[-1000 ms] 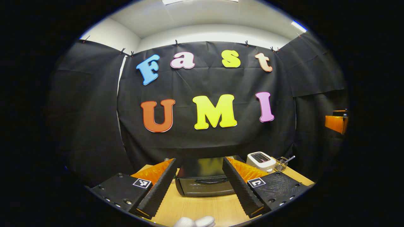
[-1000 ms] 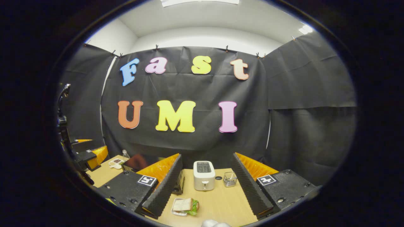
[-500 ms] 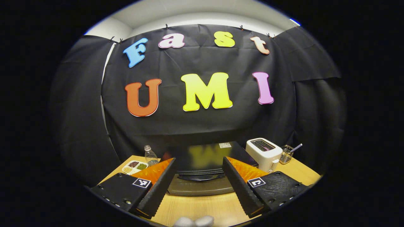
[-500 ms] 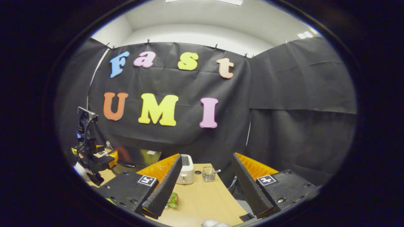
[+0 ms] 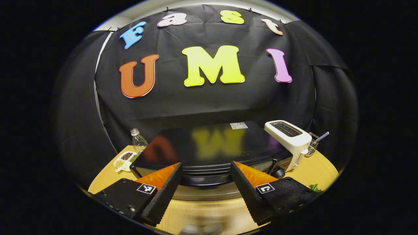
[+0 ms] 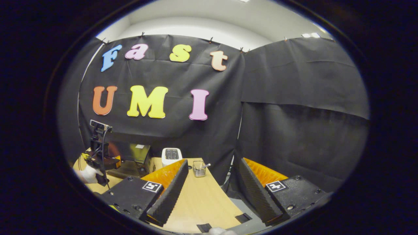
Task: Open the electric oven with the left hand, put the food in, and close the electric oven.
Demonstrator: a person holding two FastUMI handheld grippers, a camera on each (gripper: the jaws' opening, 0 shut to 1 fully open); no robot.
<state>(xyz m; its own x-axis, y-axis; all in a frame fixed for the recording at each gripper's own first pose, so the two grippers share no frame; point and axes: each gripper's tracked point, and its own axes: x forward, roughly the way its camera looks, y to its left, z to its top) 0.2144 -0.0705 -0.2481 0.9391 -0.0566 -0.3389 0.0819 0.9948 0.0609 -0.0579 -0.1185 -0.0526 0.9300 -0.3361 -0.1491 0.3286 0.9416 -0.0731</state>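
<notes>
The black electric oven (image 5: 209, 147) stands on the wooden table (image 5: 202, 212), door shut, with its curved handle (image 5: 209, 180) along the front top edge. My left gripper (image 5: 205, 164) is open, just in front of and slightly above the handle, one finger to each side, touching nothing. A green scrap of the food (image 5: 314, 187) peeks in at the far right of the table. In the right gripper view the oven (image 6: 132, 159) sits far left, with the left gripper (image 6: 101, 159) and a gloved hand (image 6: 86, 174) before it. My right gripper (image 6: 210, 161) is open and empty over the table's right end.
A white toaster (image 5: 289, 138) stands right of the oven, a wire basket with a utensil (image 5: 314, 143) beyond it. A clear bottle (image 5: 138, 142) and a divided snack dish (image 5: 124, 160) sit left of the oven. The table's right edge (image 6: 225, 192) drops to grey floor.
My left gripper has moved in close to the oven and tipped downward. The right gripper has swung to the right, so the sandwich has left its view. Both stay open.
</notes>
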